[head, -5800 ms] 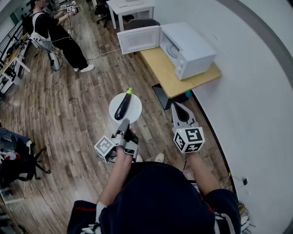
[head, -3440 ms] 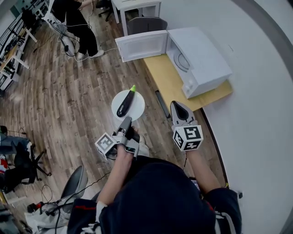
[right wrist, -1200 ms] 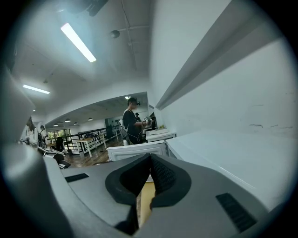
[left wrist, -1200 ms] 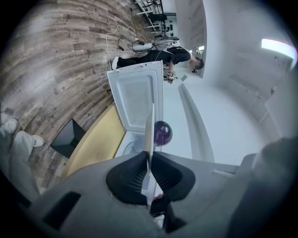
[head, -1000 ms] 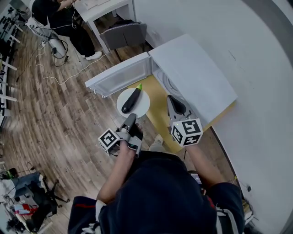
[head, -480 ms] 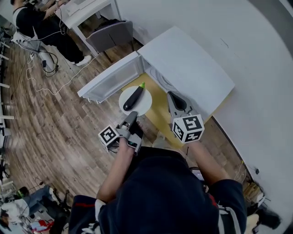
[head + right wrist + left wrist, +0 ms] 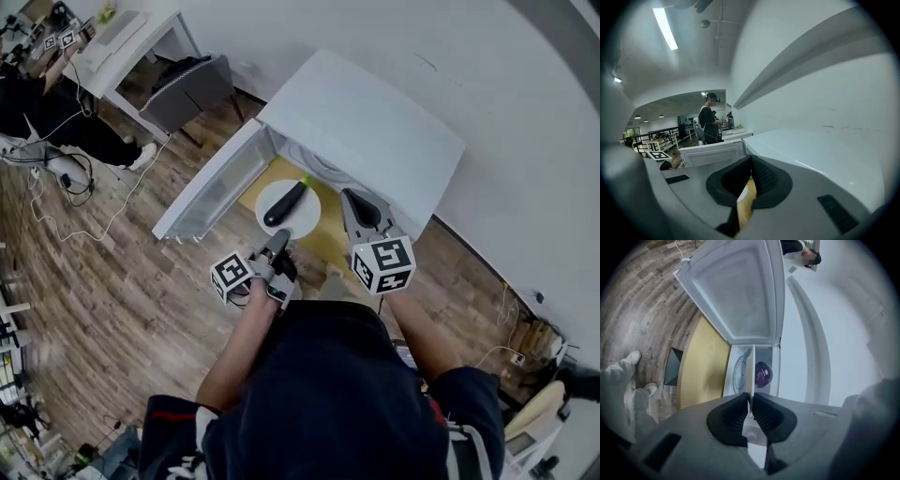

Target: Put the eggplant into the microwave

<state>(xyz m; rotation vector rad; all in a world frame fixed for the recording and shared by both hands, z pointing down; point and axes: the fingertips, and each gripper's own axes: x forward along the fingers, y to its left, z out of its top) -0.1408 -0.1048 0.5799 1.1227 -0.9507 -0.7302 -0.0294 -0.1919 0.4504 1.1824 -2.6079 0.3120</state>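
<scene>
A dark purple eggplant (image 7: 286, 202) with a green stem lies on a small white plate (image 7: 306, 219). My left gripper (image 7: 278, 242) is shut on the plate's near rim and holds it level in front of the white microwave (image 7: 375, 122), whose door (image 7: 216, 183) stands wide open to the left. In the left gripper view the plate (image 7: 752, 369) shows edge-on between the pads, the eggplant (image 7: 762, 374) just right of it, the microwave's cavity (image 7: 739, 373) behind. My right gripper (image 7: 350, 195) hovers right of the plate, shut and empty, by the microwave's front.
The microwave stands on a low yellow table (image 7: 255, 190) against a white wall. Wood floor spreads to the left, with a grey chair (image 7: 187, 89) and a white desk (image 7: 122, 33) beyond. Another person (image 7: 708, 123) stands far behind the open door (image 7: 712, 152).
The plate with the eggplant has been carried closer to the microwave and now sits right before its opening. The right gripper has kept its place beside it.
</scene>
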